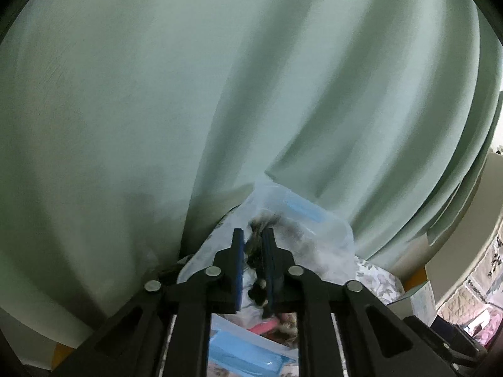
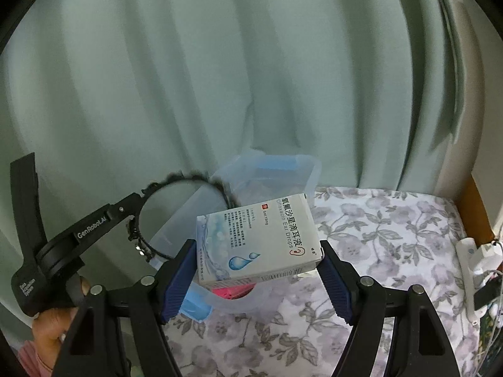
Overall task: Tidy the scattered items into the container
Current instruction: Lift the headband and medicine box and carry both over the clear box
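Behind everything hangs the green curtain (image 2: 157,78), with the flowered bedsheet (image 2: 377,226) below. On the sheet sits the clear container (image 2: 309,172), tilted, with something pink inside. Your right gripper (image 2: 257,267) has its jaws clamped across the ear drops box (image 2: 257,235), which hangs right over the container's near rim. Your left gripper (image 1: 254,245) is closed tight on the black headband (image 2: 188,179), held above the container's far side. Lower the box in flat before letting go, then slide the headband in alongside
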